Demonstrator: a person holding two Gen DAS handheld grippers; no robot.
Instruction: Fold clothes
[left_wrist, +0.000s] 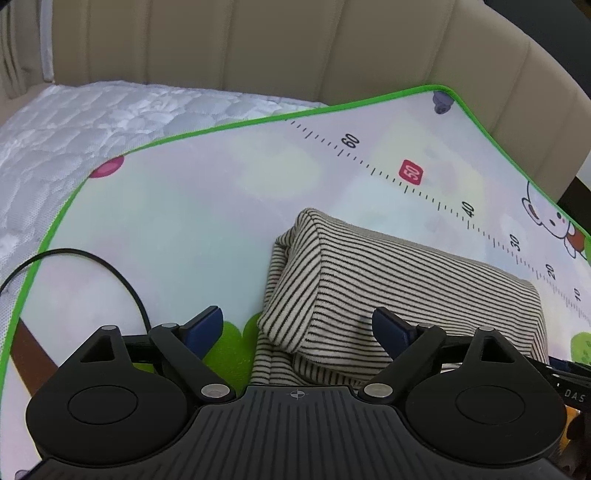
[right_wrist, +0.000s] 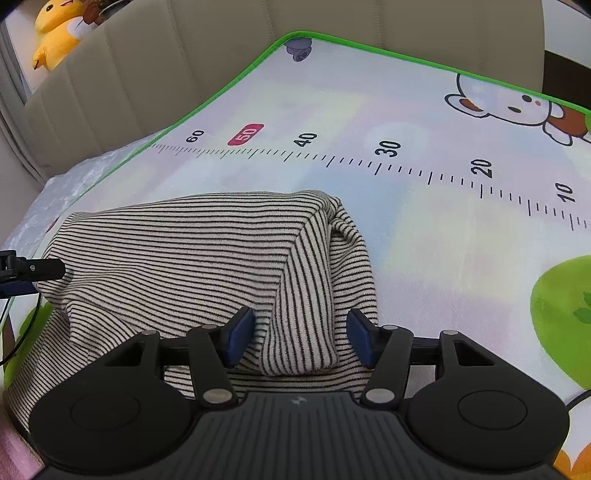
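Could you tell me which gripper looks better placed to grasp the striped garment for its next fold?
Probably the right gripper: its open jaws straddle a raised fold of the striped garment. The left gripper, also open, sits at the garment's edge, one finger over bare mat.

The mat (right_wrist: 424, 229) bears ruler numbers 10, 20, 30, 40, 50, 60.

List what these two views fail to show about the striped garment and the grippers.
- Striped garment: near edge hidden behind the right gripper body in the right wrist view; garment type unclear.
- Same garment's right side runs behind the left gripper in the left wrist view.
- Play mat: cut off by frame edges.
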